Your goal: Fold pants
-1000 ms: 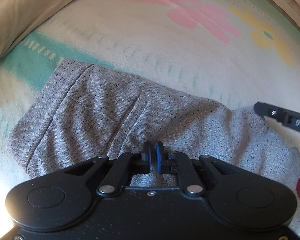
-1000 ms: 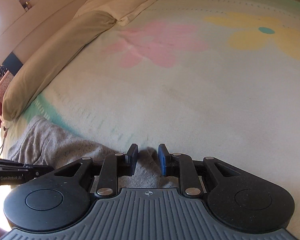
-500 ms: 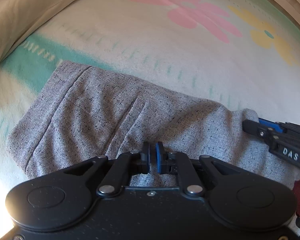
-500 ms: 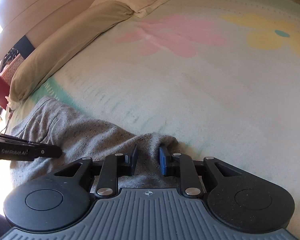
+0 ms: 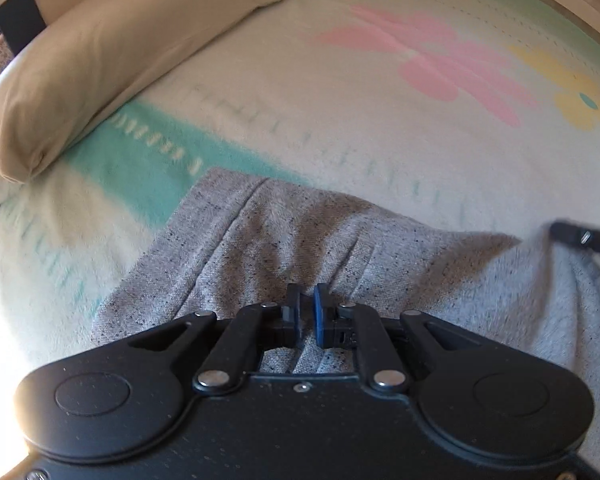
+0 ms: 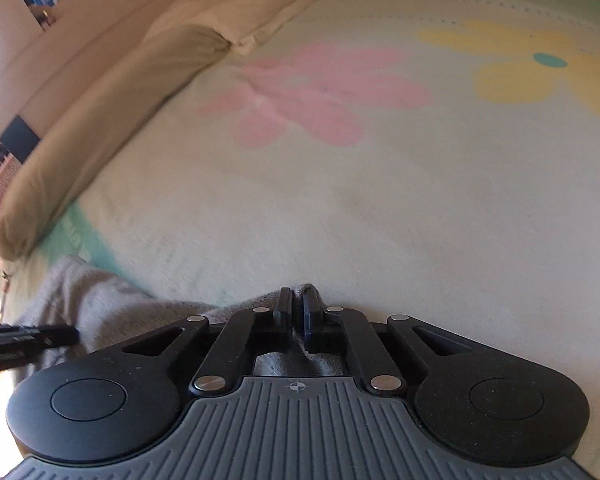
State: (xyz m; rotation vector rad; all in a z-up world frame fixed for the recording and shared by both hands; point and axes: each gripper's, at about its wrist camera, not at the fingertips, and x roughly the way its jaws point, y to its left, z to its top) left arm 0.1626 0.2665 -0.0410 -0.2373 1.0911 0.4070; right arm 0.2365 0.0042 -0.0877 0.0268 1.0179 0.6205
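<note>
Grey speckled pants (image 5: 284,248) lay on the bed (image 6: 380,208). The right tongs (image 6: 296,314), spread a second earlier, had pinched the cloth edge; the left tongs (image 5: 307,314) stayed clamped on fabric, so the fold could begin.

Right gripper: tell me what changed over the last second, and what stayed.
The right gripper was open around a fold of the grey pants; its fingers have closed on that fold. The pants now bunch and lift between the grippers. The left gripper stays clamped on the pants, and the flowered blanket stays put.
</note>
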